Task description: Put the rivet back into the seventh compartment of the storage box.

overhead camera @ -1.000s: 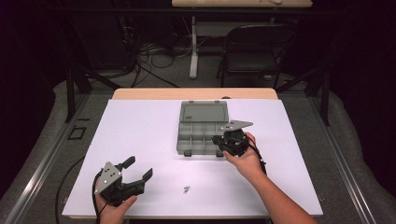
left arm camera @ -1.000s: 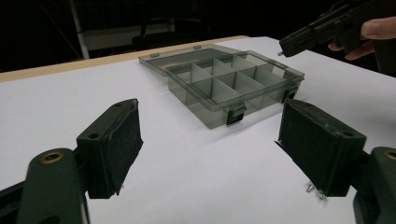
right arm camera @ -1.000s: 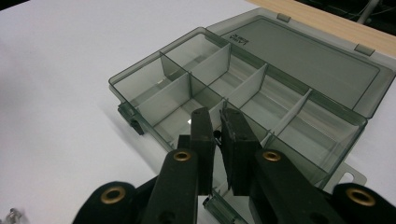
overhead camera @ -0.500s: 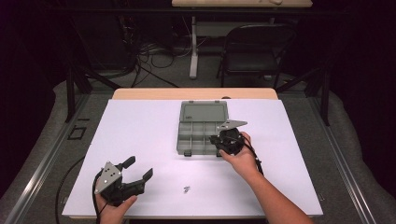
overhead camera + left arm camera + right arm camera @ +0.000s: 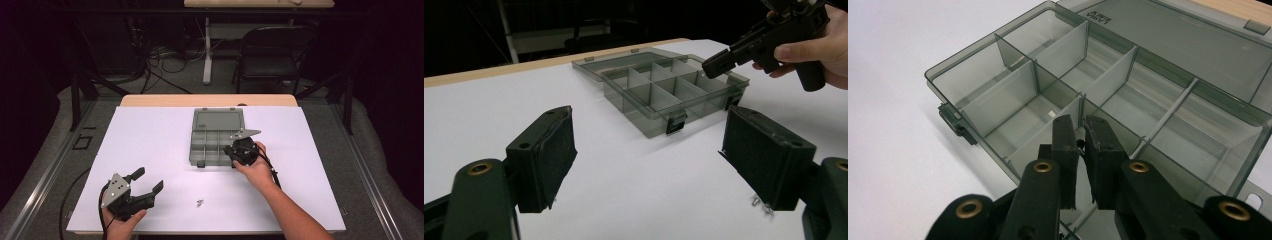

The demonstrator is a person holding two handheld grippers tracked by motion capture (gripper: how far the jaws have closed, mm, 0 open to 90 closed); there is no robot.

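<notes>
Edging left over the open organizer box (image 5: 216, 137) at frame centre, right gripper (image 5: 1081, 134) nearly shut on a tiny screw (image 5: 1080, 145) for dropping; left gripper (image 5: 148, 182) idle, jaws wide, lower left.

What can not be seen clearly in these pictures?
- Whatever the right tool pinches: in the right gripper view a tiny dark bit shows between its near-shut jaws, too small to identify.
- The small metal pieces on the white table: too small in the high view, partly behind the left tool jaw in the left gripper view.
- The near compartments of the grey transparent plastic organiser box: covered by the right tool.
</notes>
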